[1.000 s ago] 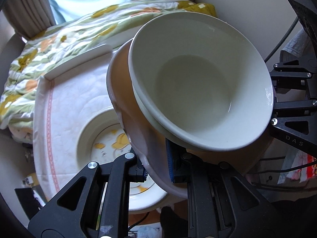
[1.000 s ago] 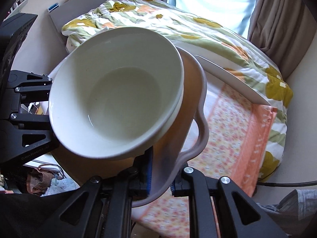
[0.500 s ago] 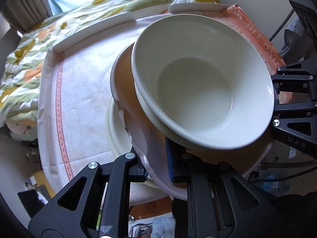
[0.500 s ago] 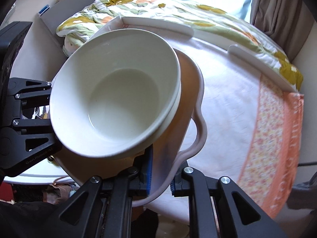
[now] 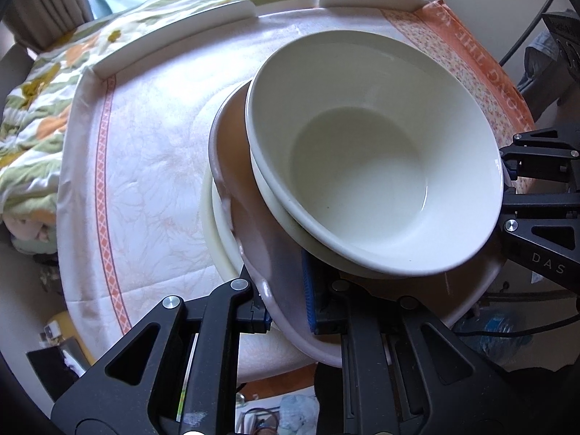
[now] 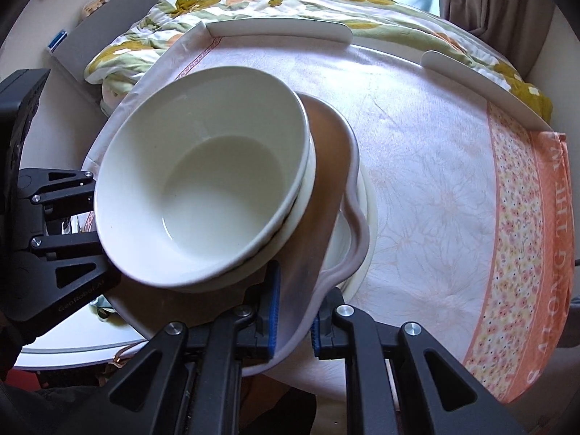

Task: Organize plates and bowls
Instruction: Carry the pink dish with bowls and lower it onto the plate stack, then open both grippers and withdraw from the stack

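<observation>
Sunlit through a curtained window, the room holds a bed with a green and yellow floral quilt point(image 5: 40, 83) just beyond a round tabletop point(image 6: 417, 188) draped in a pale cloth with an orange patterned border and edged by raised white rail segments. Low over this tabletop, both claws carry one stack between them: a shallow pinkish-brown plate with a wavy rim point(image 5: 253, 224), and on it two nested white bowls point(image 5: 373, 152), the upper one deep and empty, sitting tilted inside the lower. In the left wrist view, the left claw point(image 5: 286, 308) is clamped on the plate's near rim, one blue pad on top of the rim just under the bowls and the other finger beneath it; the bowls lie just ahead of and to the right of that grip, leaning toward the far side. In the right wrist view, the right claw point(image 6: 293, 311) is likewise closed on the opposite rim of the plate, blue pads pressing it from both sides, with the bowls just ahead and to the left. Each view also catches the other claw's black frame at the far edge of the stack. Directly below the plate, a cream plate point(image 6: 369, 232) lies on the cloth, only a crescent of its rim showing past the wavy rim; whether the two plates touch cannot be told.
</observation>
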Action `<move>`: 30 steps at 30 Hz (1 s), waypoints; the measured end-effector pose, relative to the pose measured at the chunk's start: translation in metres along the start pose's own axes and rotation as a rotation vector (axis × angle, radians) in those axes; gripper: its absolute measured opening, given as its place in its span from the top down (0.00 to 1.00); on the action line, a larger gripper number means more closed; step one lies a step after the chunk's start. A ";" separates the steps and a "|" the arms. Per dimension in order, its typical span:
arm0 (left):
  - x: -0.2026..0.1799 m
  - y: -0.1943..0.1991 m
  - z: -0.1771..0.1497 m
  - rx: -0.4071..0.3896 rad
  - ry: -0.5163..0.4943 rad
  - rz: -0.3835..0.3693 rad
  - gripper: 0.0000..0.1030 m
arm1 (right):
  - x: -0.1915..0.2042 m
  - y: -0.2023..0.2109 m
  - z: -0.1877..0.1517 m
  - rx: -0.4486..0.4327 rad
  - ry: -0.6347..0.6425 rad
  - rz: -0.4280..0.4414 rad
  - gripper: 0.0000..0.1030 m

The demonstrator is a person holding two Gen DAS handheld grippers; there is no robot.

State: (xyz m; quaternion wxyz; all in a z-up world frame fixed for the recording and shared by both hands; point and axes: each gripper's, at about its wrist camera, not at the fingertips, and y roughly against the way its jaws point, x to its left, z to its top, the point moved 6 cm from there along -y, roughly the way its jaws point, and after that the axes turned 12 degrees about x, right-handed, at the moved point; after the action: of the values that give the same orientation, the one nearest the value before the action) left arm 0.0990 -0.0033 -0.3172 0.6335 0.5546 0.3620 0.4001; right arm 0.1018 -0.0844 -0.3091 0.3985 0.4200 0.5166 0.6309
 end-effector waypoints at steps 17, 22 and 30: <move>0.010 0.007 0.002 -0.027 0.097 -0.014 0.89 | -0.006 0.006 0.000 -0.045 -0.062 -0.041 0.87; 0.015 0.020 0.004 -0.058 0.135 0.040 0.83 | -0.014 0.015 -0.001 -0.048 -0.114 -0.031 0.87; 0.027 0.046 -0.008 -0.098 0.152 0.090 0.54 | -0.019 0.035 -0.011 -0.081 -0.216 -0.012 0.87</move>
State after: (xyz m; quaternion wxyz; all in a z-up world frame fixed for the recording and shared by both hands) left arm 0.0983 0.0277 -0.2729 0.6119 0.5066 0.3636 0.4865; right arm 0.0951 -0.1106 -0.2776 0.4722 0.4657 0.4472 0.6001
